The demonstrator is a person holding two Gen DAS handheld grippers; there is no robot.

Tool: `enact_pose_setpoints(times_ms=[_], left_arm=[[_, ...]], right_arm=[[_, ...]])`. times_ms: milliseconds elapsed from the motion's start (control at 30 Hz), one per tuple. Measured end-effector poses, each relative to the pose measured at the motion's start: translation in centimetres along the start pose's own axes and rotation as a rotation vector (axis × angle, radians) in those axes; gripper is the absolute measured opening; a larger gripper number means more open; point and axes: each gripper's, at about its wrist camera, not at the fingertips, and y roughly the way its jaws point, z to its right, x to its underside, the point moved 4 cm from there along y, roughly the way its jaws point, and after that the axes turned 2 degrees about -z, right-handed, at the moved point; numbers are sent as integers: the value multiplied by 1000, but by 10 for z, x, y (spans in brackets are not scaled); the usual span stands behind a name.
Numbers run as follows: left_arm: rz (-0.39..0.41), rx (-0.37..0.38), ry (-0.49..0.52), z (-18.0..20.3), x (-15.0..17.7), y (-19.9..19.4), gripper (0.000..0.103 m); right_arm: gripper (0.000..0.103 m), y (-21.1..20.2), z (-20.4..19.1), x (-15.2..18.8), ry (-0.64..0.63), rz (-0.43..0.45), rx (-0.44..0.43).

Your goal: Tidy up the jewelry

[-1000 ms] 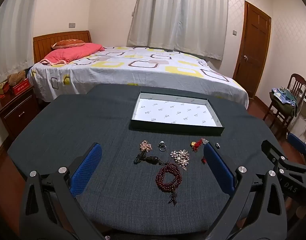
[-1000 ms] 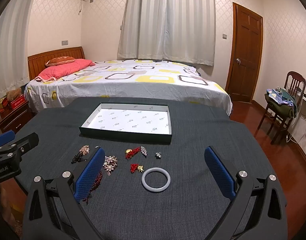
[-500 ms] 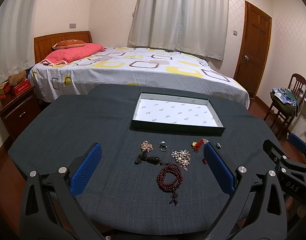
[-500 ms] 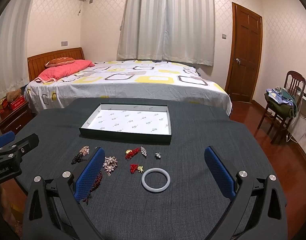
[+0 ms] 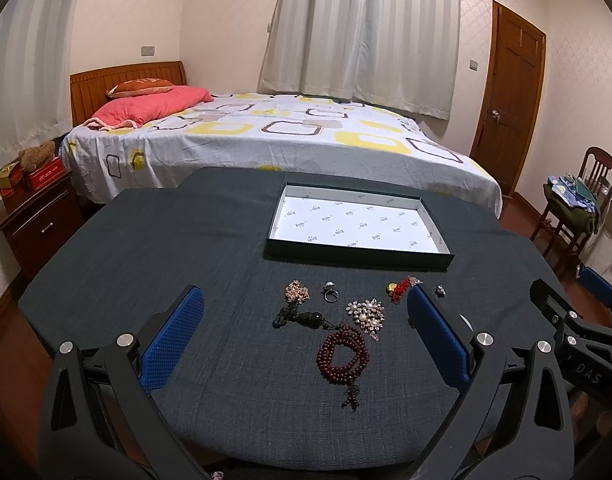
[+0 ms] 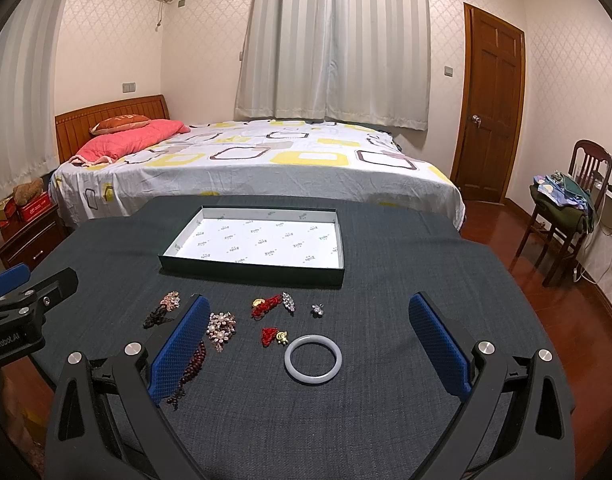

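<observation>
I hold the left gripper [image 5: 306, 344] and right gripper [image 6: 309, 344] spread wide and empty above the table's [image 6: 385, 420] near edge. Jewelry, including a white bangle [image 6: 313, 359] and bead bracelet [image 5: 342, 355], lies mid-table before the tray [image 6: 250, 269].

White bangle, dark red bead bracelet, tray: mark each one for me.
white bangle [image 6: 290, 365]: right wrist view, left side of the ring.
dark red bead bracelet [image 5: 325, 354]: left wrist view, left side of the bead loop.
tray [image 5: 357, 255]: left wrist view, near dark wall.
</observation>
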Motion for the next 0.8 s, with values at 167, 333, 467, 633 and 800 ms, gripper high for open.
enact_pose_setpoints(times_ms=[167,333,467,633,800], left_arm=[[2,-3,5,2,0,1,99],[3,-7,8,3,0,5,99],[4,-11,12,5,1,5,99],[2,-13,14,5,4,6,99],[2,-14,14,5,3,6,99]], right_arm=[[97,0,0,0,1,-1,0],[97,0,0,-1,1,-1,0],[97,0,0,-1,1,-1,-1],[97,0,0,0,1,-1,-1],[97,0,0,0,2,-1,-1]])
